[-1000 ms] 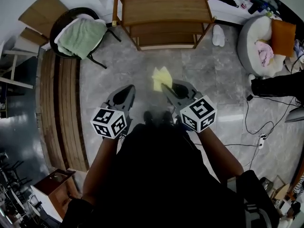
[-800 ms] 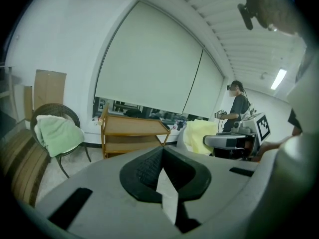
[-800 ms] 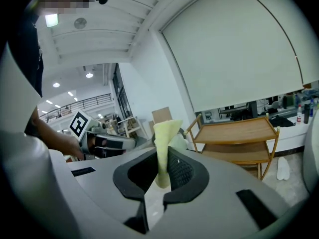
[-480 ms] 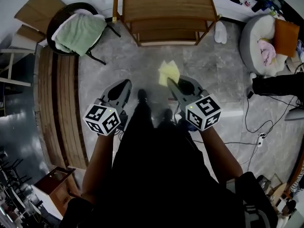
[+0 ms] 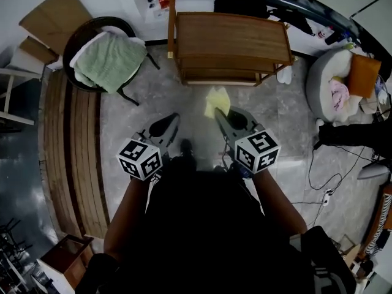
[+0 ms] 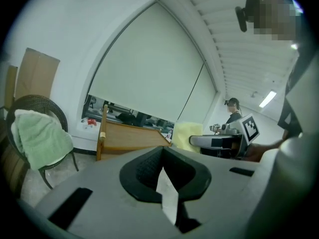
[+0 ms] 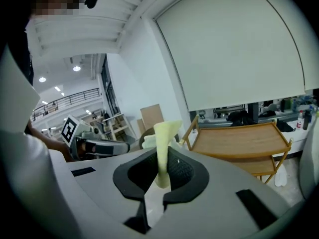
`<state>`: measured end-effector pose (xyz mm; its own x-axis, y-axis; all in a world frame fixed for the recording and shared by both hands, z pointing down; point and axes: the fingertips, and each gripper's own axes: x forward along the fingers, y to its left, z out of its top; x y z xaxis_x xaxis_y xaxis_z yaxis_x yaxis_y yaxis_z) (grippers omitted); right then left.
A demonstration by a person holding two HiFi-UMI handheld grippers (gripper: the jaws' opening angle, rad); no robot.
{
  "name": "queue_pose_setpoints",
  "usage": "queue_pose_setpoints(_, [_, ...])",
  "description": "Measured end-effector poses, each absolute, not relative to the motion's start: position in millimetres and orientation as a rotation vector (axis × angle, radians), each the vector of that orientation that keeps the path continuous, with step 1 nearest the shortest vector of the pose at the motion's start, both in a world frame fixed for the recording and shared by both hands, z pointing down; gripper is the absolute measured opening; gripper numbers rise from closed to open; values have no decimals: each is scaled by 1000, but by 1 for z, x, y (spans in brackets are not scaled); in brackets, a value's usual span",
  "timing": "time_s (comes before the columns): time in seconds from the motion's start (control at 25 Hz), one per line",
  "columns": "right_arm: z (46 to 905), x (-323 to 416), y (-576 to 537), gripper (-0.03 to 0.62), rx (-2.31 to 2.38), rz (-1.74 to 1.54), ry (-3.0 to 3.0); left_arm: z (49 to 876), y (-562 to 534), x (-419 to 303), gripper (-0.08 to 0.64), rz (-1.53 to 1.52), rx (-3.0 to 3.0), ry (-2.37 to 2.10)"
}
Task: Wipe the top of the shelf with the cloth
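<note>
Down at my left, the left tool [image 5: 173, 119] sits narrow, gripping nothing. Ahead stands the brown wooden tiered shelf [image 5: 229, 38]. My right tool [image 5: 218, 112] pinches the soft yellow cloth [image 5: 215, 98] by one edge, short of the shelf; I judge it light and floppy.

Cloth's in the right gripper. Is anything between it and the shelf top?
Nothing visible. The cloth, pinched in the right gripper, is held over bare floor in front of the shelf, whose top looks bare. The chair with the green towel stands off to the left, out of the path.
</note>
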<state>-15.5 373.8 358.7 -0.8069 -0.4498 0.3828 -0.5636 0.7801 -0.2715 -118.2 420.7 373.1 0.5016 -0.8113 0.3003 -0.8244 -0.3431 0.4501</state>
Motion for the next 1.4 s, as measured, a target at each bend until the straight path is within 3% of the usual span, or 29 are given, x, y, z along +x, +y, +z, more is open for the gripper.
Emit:
queue_pose_setpoints(0.44, [352, -74, 316, 41, 825, 484, -2607, 390, 357, -184, 11, 78, 2185, -1326])
queue_pose_setpoints(1.16, [387, -61, 115, 41, 666, 689, -2625, 406, 164, -190, 11, 236, 1964, -1464])
queue_pose_setpoints(1.4, [405, -87, 67, 41, 566, 711, -2616, 413, 120, -208, 11, 330, 1873, -1500])
